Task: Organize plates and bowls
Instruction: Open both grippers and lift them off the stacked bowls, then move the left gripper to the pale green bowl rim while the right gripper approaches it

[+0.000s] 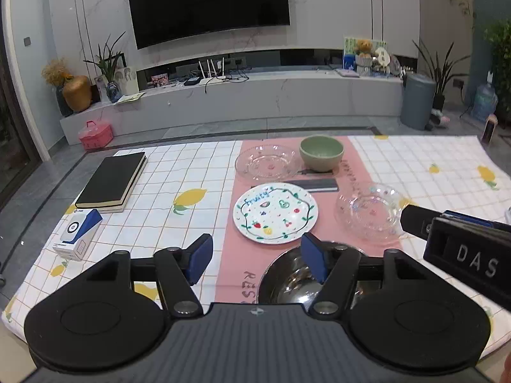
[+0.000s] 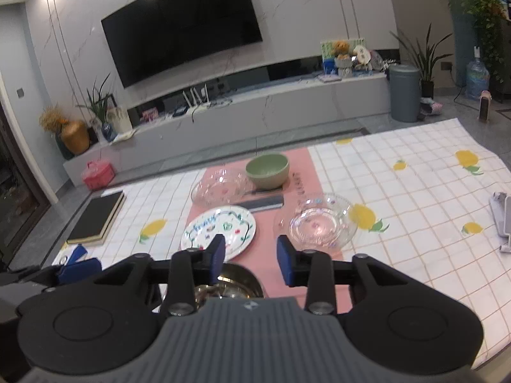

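Observation:
On the pink runner (image 1: 351, 172), a steel bowl (image 1: 287, 281) (image 2: 236, 282) sits nearest, just below both grippers. Beyond it lies a white plate painted with fruit (image 1: 274, 212) (image 2: 220, 226). To its right stands a clear glass bowl (image 1: 370, 210) (image 2: 322, 223). Farther back are a clear glass plate (image 1: 266, 161) (image 2: 220, 188) and a green bowl (image 1: 321, 153) (image 2: 267, 166). My left gripper (image 1: 257, 260) hangs open above the steel bowl's left rim, nothing between its fingers. My right gripper (image 2: 252, 260) is open and empty too, above that bowl's far rim.
A black book (image 1: 111, 180) (image 2: 95, 217) and a blue-and-white box (image 1: 80, 233) lie on the lemon-print cloth at the left. A dark flat strip (image 1: 313, 185) rests between the green bowl and the painted plate. A white device (image 2: 501, 220) sits at the right edge.

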